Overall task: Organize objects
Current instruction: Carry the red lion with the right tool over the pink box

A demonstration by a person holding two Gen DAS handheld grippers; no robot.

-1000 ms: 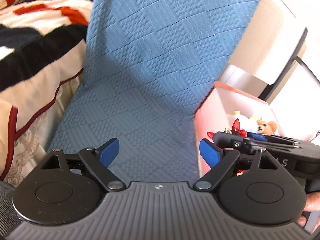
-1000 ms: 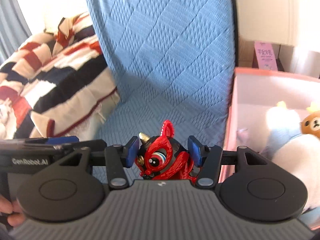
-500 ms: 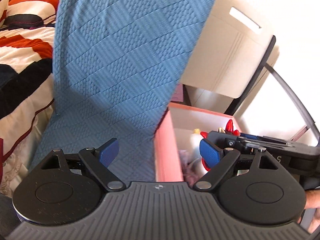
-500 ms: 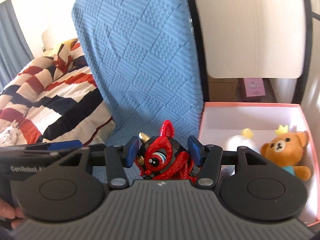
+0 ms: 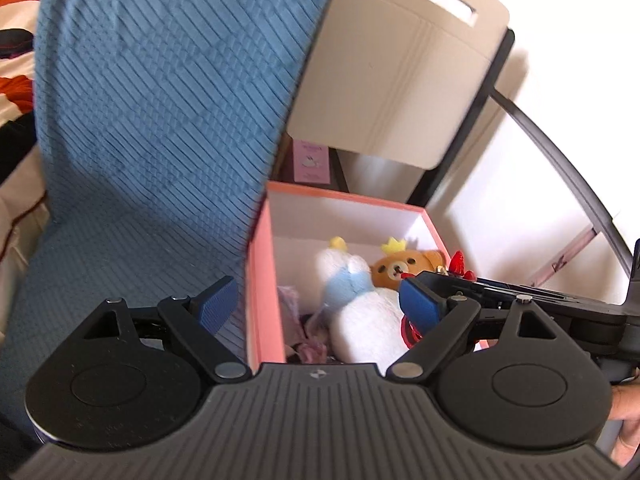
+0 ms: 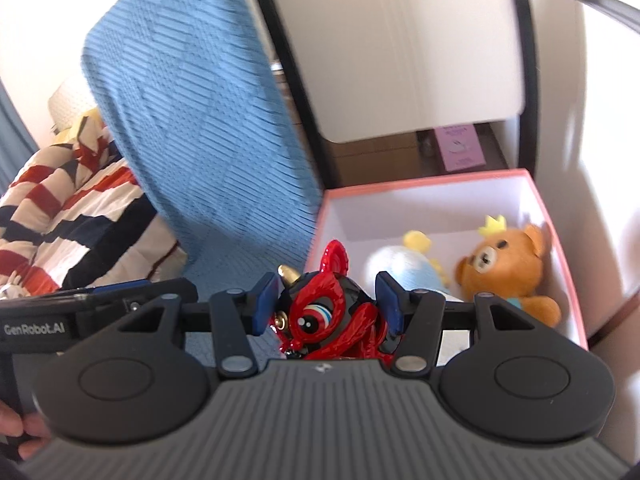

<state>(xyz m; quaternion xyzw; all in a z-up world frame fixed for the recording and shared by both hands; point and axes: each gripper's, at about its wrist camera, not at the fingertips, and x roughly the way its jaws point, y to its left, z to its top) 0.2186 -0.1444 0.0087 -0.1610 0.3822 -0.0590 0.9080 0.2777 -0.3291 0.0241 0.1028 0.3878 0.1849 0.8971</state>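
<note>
My right gripper point(image 6: 326, 300) is shut on a glossy red figurine point(image 6: 320, 316) with a gold horn and a big painted eye. It hangs over the near left corner of a pink box point(image 6: 560, 216). Inside the box lie a brown plush bear point(image 6: 508, 264) with a yellow crown and a white and light-blue plush point(image 6: 412, 264). In the left wrist view my left gripper point(image 5: 318, 300) stands open with nothing held, over the box's left wall point(image 5: 260, 276). The bear point(image 5: 404, 266), the white plush point(image 5: 360, 312) and the figurine's red tips point(image 5: 458, 262) show there too.
A blue quilted cover point(image 5: 160, 100) drapes down left of the box. A striped bedspread point(image 6: 60, 208) lies further left. Behind the box stand a beige chair back point(image 5: 400, 72) with a black frame and a small purple carton point(image 6: 460, 148). A hand point(image 5: 626, 416) holds the right device.
Both grippers have swung right from over the blue cover to the pink box and risen a little. The figurine stays gripped; the bear and white plush came fully into view.
</note>
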